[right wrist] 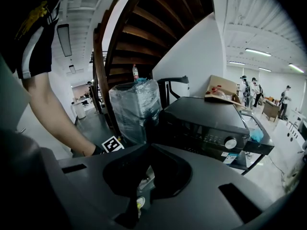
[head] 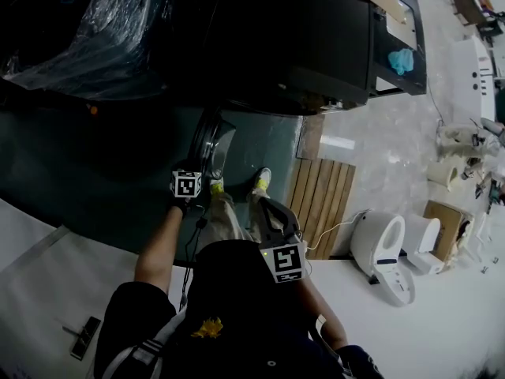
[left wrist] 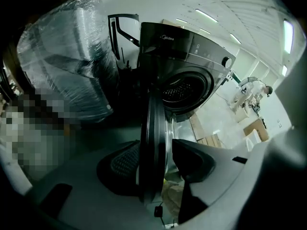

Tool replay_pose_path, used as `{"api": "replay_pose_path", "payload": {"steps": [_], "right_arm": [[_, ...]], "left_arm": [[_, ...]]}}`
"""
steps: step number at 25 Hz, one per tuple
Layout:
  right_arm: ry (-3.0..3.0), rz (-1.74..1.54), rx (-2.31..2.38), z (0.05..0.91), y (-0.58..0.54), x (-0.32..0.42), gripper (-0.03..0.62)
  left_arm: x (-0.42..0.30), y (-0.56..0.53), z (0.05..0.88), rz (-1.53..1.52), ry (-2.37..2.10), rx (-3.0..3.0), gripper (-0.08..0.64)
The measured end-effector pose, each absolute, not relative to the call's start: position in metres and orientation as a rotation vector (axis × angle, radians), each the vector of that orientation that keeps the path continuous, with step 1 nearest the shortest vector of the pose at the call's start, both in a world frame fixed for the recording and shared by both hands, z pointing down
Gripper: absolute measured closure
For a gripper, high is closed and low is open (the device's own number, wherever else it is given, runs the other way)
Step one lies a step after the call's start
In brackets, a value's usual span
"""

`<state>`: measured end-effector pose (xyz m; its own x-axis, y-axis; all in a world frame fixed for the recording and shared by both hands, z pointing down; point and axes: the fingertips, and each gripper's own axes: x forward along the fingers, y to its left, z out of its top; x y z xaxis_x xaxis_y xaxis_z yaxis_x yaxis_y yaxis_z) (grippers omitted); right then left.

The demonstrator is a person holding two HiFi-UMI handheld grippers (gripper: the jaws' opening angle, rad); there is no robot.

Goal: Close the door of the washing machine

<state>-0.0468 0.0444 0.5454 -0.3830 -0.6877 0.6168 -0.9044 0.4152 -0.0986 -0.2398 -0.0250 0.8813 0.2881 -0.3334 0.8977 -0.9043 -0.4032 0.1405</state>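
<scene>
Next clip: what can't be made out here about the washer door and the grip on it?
Left gripper view: the door rim stands between the jaws of the left gripper; darkness hides whether both pads press it.
Head view: the top of the washing machine hides its drum opening.
Right gripper view: control panel labels too small.

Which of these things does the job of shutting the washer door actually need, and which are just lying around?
In the job: washing machine, its open door, left gripper with fingers round the door's rim.
Lying about: plastic-wrapped bundle, wooden slats, toilet, cardboard box.
</scene>
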Motion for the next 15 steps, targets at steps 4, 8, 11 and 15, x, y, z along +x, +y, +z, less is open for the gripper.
{"api": "replay_pose_path", "payload": {"steps": [4,8,11,15], "right_arm": [[-2.191,0.587,1.344,0.548,0.046,-0.028,0.566],[-2.166,0.612,1.383,0.549,0.049,-0.002,0.566],[-2.146,0.628,1.416,0.551,0.051,0.018,0.566],[-2.119,0.655,1.451,0.557,0.050,0.045,0.566]], "left_arm": [[-0.218,-0.017,0.865,1.059,-1.111,1.832,0.336],[-0.188,-0.006,0.871,1.016,-1.056,1.826,0.334],[-0.167,-0.003,0.873,1.017,-1.035,1.817,0.334],[-0.138,-0.005,0.873,0.991,-1.012,1.777,0.328]]}}
